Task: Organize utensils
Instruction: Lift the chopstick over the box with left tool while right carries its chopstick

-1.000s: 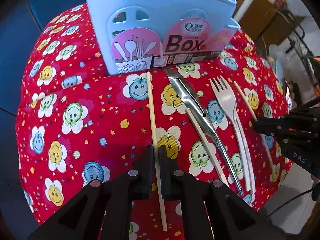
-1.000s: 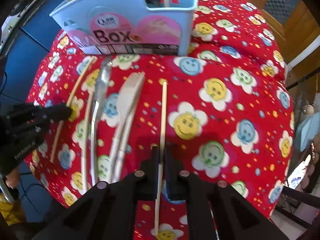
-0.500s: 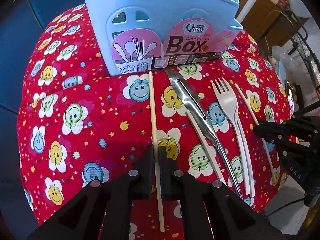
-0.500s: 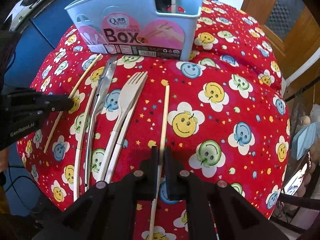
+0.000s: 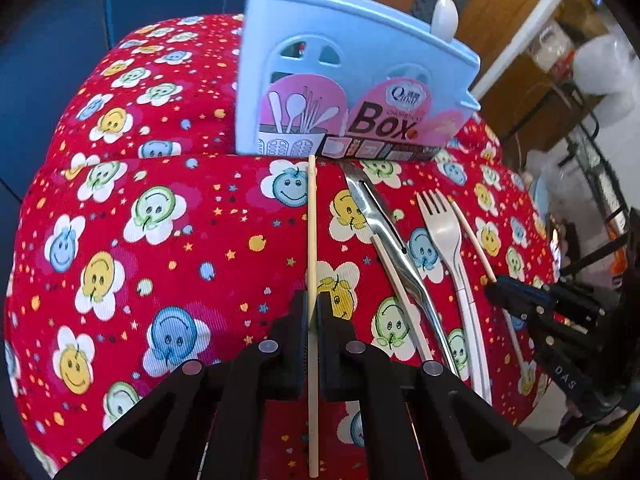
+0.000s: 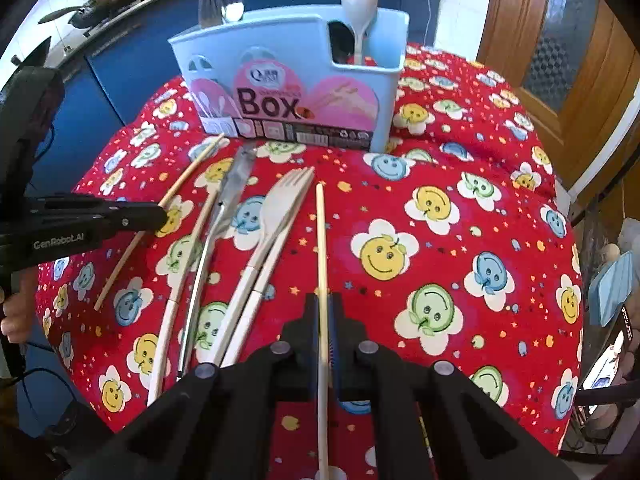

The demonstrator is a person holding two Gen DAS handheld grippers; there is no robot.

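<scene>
Behind the loose utensils: a blue box (image 6: 288,68) stands on the red smiley cloth (image 6: 460,220) over the surface.
Inside the box: a white spoon (image 6: 360,4) stands at one end, metal forks (image 6: 218,0) at the other.
Left gripper (image 5: 313,312): clenched on a chopstick (image 5: 312,240); the stick's far tip comes close to the front of the box.
Right gripper (image 6: 324,316): clenched on another chopstick (image 6: 321,240), whose far tip stops short of the box.
Between the two held sticks, in front of the box: a metal knife (image 6: 228,200), a white fork (image 6: 280,208), a white knife (image 6: 276,256) right beside the fork, and one more pale stick (image 6: 188,256) lie side by side.
Person: a hand (image 6: 16,316) shows at the edge of the right wrist view, behind the left gripper.
</scene>
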